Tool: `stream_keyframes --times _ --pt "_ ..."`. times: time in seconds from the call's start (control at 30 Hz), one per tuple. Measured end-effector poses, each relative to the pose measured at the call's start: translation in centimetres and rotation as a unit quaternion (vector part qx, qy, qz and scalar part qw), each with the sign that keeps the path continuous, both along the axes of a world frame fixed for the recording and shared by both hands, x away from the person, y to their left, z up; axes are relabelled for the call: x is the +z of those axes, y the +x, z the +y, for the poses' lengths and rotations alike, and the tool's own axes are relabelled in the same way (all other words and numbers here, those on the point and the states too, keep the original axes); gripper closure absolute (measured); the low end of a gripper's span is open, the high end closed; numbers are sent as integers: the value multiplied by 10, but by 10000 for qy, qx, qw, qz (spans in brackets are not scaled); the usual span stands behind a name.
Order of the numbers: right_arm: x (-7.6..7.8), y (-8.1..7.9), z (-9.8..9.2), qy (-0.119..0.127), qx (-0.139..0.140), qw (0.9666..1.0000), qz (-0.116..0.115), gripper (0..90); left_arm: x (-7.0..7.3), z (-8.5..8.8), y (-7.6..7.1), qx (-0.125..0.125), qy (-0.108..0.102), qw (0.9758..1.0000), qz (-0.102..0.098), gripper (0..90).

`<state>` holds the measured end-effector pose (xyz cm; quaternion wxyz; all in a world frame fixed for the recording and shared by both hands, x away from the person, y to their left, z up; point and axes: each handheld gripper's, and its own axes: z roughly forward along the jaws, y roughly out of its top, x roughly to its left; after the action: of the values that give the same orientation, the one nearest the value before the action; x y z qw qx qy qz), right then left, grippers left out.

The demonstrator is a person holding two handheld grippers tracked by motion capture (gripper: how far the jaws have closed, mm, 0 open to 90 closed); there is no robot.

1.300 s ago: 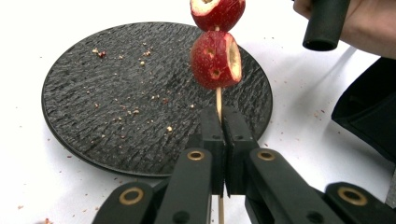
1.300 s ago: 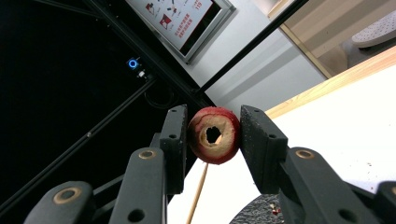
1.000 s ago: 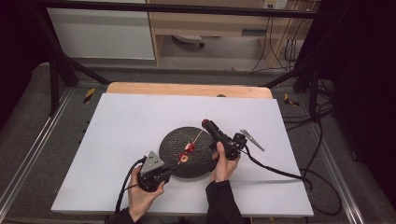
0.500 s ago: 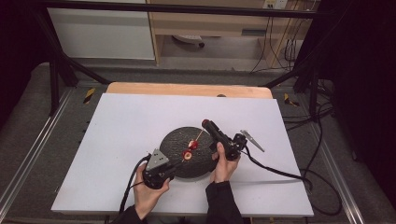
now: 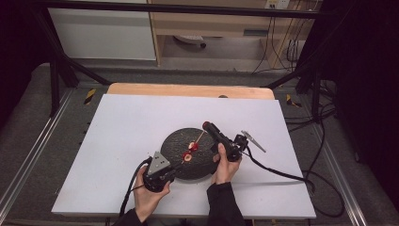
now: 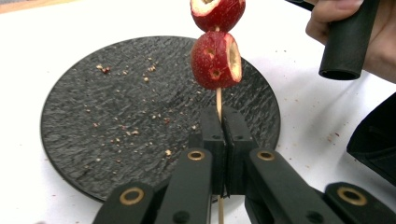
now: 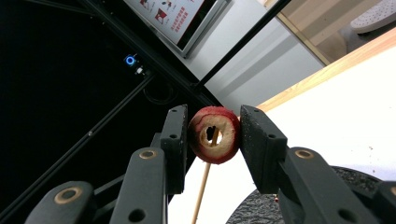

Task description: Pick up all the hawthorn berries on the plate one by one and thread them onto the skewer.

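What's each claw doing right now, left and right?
Left claw: shut on the wooden skewer, below a cored red fruit.
Right claw: shut on the top fruit at the skewer's tip.

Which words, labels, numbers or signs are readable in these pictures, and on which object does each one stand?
No text can be read.
Poster in the right gripper view: red pictures and small print, too blurred to read.
Label on the wooden shelf front in the high view: too small to read.
Grippers, skewer and plate: no visible marking.
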<state>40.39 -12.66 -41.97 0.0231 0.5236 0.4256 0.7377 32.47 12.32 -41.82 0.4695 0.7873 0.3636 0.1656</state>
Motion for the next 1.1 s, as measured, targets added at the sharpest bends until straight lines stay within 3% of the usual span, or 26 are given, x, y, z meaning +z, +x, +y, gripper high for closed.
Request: stream_keyframes --times 0.13,0.43,0.6,0.83,1.0,1.1 --pt "1 0 0 65 -50 10000 18 637 -1 -4 0 42 -64 10000 26 887" --pt "4 1 -2 128 -75 9999 70 638 -1 0 -6 159 -80 9997 -184 887" --pt "2 0 -1 125 -36 9998 131 638 -5 -5 -3 140 4 9999 -33 887" --pt "4 1 -2 -3 -116 9999 -15 639 -1 -9 -4 233 -182 9995 79 887" --pt "1 3 0 -88 -190 9997 -132 641 0 -13 0 332 -60 9990 294 887" --pt "0 4 -1 -186 -189 9995 -182 641 0 -13 1 345 -32 9989 305 887"
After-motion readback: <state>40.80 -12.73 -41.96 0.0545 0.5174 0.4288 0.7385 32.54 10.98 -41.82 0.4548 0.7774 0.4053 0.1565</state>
